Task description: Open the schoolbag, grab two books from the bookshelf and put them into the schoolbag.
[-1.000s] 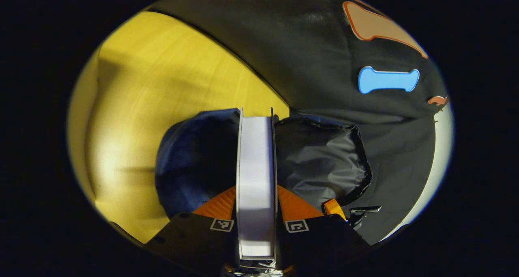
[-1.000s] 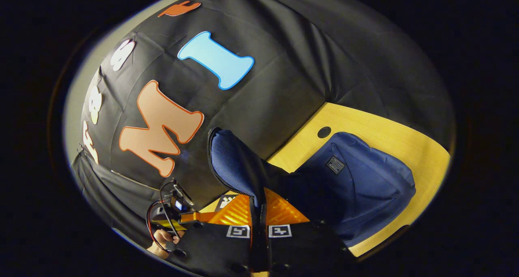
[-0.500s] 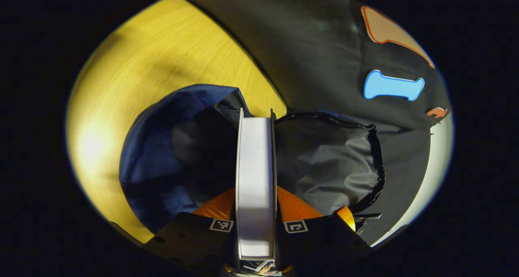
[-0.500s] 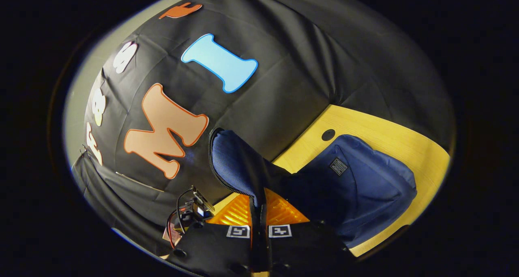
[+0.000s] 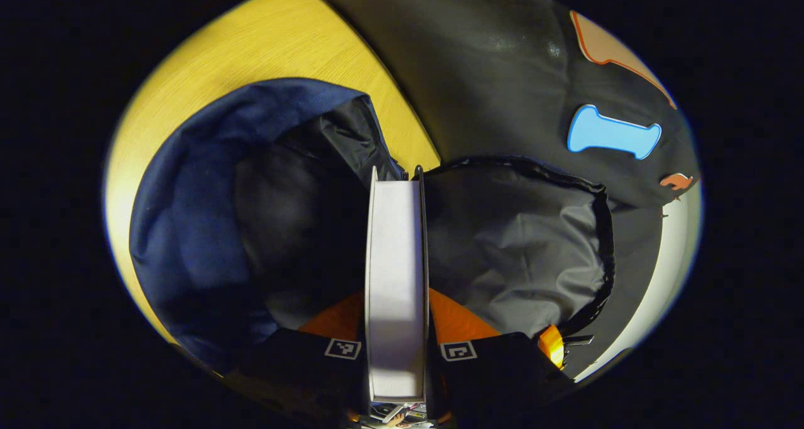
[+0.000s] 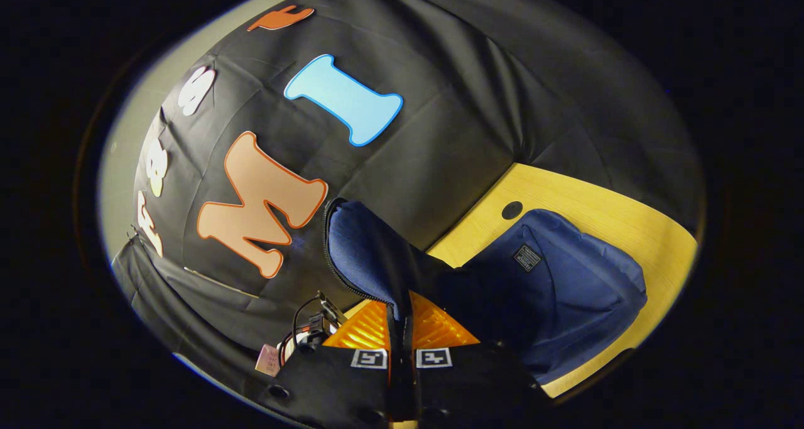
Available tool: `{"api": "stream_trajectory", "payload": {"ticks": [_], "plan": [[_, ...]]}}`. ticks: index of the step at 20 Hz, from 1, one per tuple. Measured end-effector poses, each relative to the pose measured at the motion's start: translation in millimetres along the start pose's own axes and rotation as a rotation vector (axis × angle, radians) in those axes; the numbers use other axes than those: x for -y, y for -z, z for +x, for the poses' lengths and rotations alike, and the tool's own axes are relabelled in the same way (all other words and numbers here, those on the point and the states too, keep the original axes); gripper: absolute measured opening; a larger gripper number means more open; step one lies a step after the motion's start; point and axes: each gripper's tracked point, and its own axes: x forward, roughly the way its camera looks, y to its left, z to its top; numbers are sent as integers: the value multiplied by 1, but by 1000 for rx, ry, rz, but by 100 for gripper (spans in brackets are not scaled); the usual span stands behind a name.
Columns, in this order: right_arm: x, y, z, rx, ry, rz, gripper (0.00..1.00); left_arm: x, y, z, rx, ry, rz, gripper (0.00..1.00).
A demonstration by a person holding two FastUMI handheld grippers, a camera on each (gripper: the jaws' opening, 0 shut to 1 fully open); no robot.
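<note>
The navy schoolbag lies on the yellow table with its mouth wide open and its dark inside showing. My left gripper is shut on a book, whose white page edge points into the opening. The flap's grey lining stands up to the right of the book. In the right gripper view, my right gripper is shut on the zipper edge of the flap and holds it up, with the bag's body to its right. The left gripper with its cables is low at the left there.
The wooden table runs up to the black cloth wall just behind the bag. A round cable hole sits in the table top near the bag's far end. A pale wall strip shows beside the cloth.
My left gripper has carried the book closer to the bag's open mouth, which now looms much larger. The right gripper keeps the flap held up, almost unmoved.
</note>
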Motion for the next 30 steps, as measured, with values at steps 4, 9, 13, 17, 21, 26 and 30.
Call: {"api": "stream_trajectory", "payload": {"ticks": [4, 9, 13, 17, 21, 26, 30], "plan": [[0, 1, 0, -2, 0, -2, 2, -5, 2, 0, 11, 1, -33, 29], [1, 1, 0, -2, -1, 1, 3, -7, 3, 0, 14, 1, -46, 32], [2, 0, -1, -1, 2, 6, 3, -7, 4, 0, 10, -6, -39, 35], [5, 2, -3, -3, 9, 5, 3, -16, 0, -3, 17, -63, -33, 44], [6, 6, -4, -6, 10, 5, 3, -23, 0, -6, 24, -179, 81, 68], [5, 7, -1, -3, 10, -12, 3, -36, -7, -26, 4, -345, 359, 78], [5, 7, 0, -3, 10, -7, 3, -36, -15, -48, -6, -450, 597, 83]]}}
